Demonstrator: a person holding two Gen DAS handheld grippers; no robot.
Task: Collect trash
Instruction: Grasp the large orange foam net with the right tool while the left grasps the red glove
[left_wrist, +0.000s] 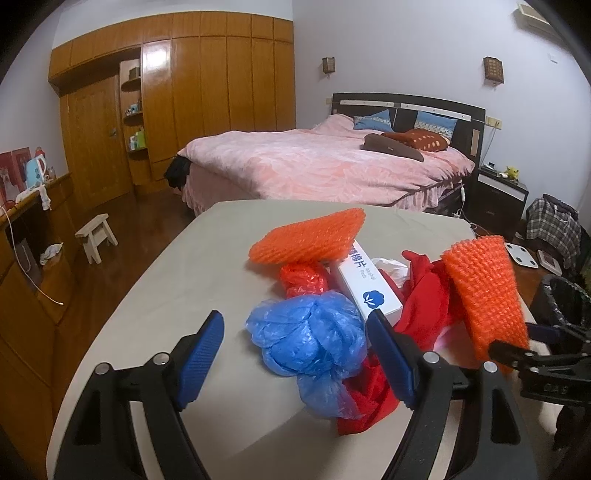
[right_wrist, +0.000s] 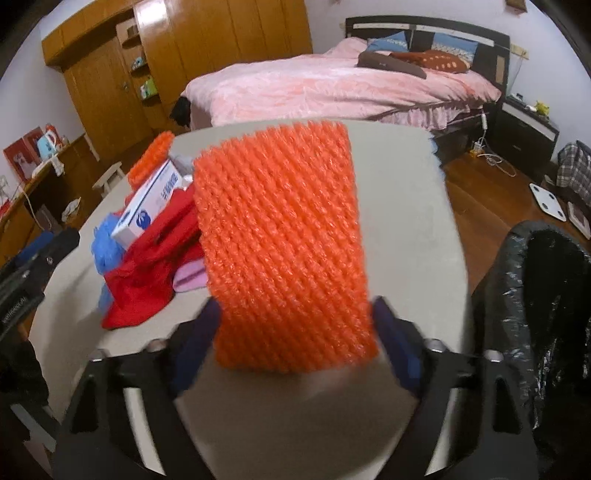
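Bedroom surface (left_wrist: 155, 295) is carrying a trash pile; right gripper (right_wrist: 295, 332) fingers are clenching an orange foam net (right_wrist: 280, 243), needing carrying to the black-lined bin (right_wrist: 546, 302). Left gripper (left_wrist: 295, 354), fingers released, is flanking the blue plastic bag (left_wrist: 310, 343).

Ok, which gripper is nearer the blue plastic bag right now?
Left. The left gripper is open around the blue plastic bag, while the right gripper holds an orange foam net off to the right.

The right claw (right_wrist: 295, 332) grips an orange foam-mesh sleeve (right_wrist: 280, 240) upright above the beige desk (right_wrist: 399, 192). At nine o'clock lie a red cloth (right_wrist: 147, 273), white carton (right_wrist: 151, 199) and blue plastic bag (right_wrist: 107, 247); at three o'clock, a black-lined bin (right_wrist: 517, 295).
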